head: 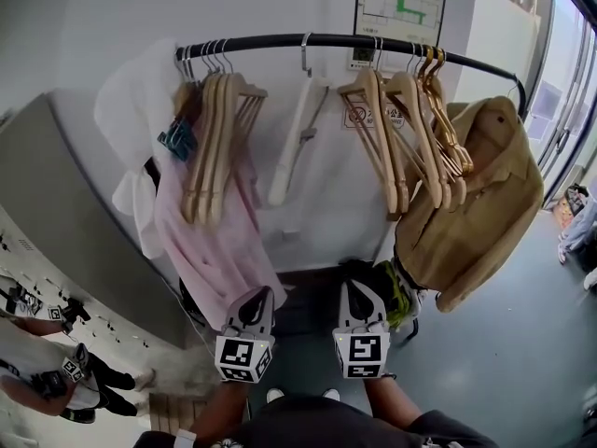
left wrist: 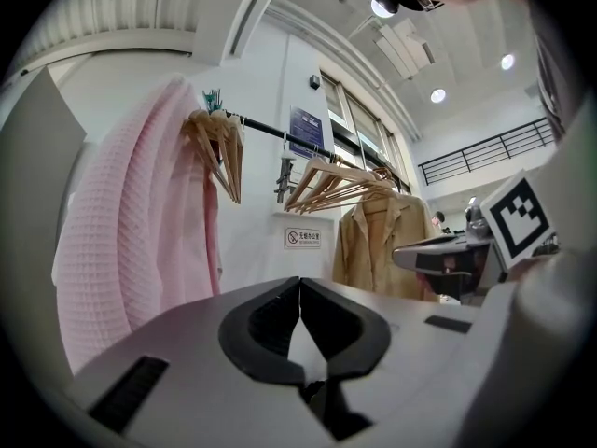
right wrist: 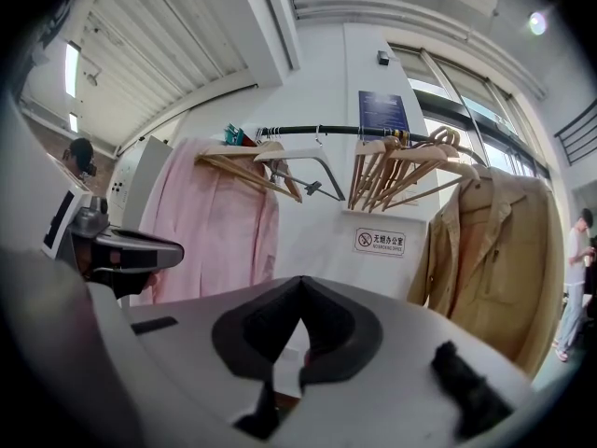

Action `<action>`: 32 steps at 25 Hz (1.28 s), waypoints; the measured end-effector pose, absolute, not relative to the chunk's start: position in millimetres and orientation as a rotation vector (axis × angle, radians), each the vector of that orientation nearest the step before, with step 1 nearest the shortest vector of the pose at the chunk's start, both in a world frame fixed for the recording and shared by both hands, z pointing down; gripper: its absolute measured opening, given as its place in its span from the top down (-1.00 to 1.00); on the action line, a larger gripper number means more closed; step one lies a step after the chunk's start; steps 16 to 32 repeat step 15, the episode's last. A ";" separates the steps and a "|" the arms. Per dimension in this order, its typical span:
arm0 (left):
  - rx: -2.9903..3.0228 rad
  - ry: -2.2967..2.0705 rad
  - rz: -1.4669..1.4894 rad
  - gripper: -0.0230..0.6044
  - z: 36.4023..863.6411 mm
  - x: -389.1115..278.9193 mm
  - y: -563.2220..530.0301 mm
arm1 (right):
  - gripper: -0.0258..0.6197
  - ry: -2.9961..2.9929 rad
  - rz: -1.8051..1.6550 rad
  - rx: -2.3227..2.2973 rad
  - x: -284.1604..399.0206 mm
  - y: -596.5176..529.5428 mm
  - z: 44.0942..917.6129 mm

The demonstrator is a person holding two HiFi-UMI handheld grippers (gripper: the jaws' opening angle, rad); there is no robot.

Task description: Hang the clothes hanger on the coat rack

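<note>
A white clothes hanger (head: 295,143) hangs by its hook from the black rail (head: 373,41) of the coat rack, between two groups of wooden hangers (head: 216,138) (head: 410,129). In the right gripper view the white hanger (right wrist: 308,162) shows on the rail (right wrist: 336,131), straight ahead and above the jaws. My left gripper (head: 255,299) and right gripper (head: 361,294) sit side by side low in the head view, well below the rail and apart from every hanger. Both point level at the rack. Each has its jaws shut with nothing between them (left wrist: 299,284) (right wrist: 300,284).
A pink garment (head: 213,245) and a white one (head: 131,129) hang at the rail's left end, a tan jacket (head: 476,203) at its right end. A grey cabinet (head: 65,213) stands at the left. A dark bag (head: 396,292) lies on the floor under the jacket. A person (right wrist: 574,278) stands far right.
</note>
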State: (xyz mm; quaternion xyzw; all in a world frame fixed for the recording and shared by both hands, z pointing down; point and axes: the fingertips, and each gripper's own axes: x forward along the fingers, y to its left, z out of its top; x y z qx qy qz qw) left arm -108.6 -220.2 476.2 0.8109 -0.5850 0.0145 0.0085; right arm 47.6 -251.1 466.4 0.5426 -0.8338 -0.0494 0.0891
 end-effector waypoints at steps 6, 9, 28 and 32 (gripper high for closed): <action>2.550 -1.805 0.035 0.89 474.3 -103.1 -222.3 | 0.88 -2.471 -0.162 1.638 50.5 -252.4 462.7; 2.559 -1.799 0.032 0.89 473.4 -103.2 -225.1 | 0.88 -2.470 -0.174 1.650 49.5 -253.9 460.7; 2.529 -1.777 -0.021 0.89 475.1 -109.8 -231.2 | 0.88 -2.484 -0.159 1.645 46.6 -258.2 460.1; 2.529 -1.777 -0.021 0.89 475.1 -109.8 -231.2 | 0.88 -2.484 -0.159 1.645 46.6 -258.2 460.1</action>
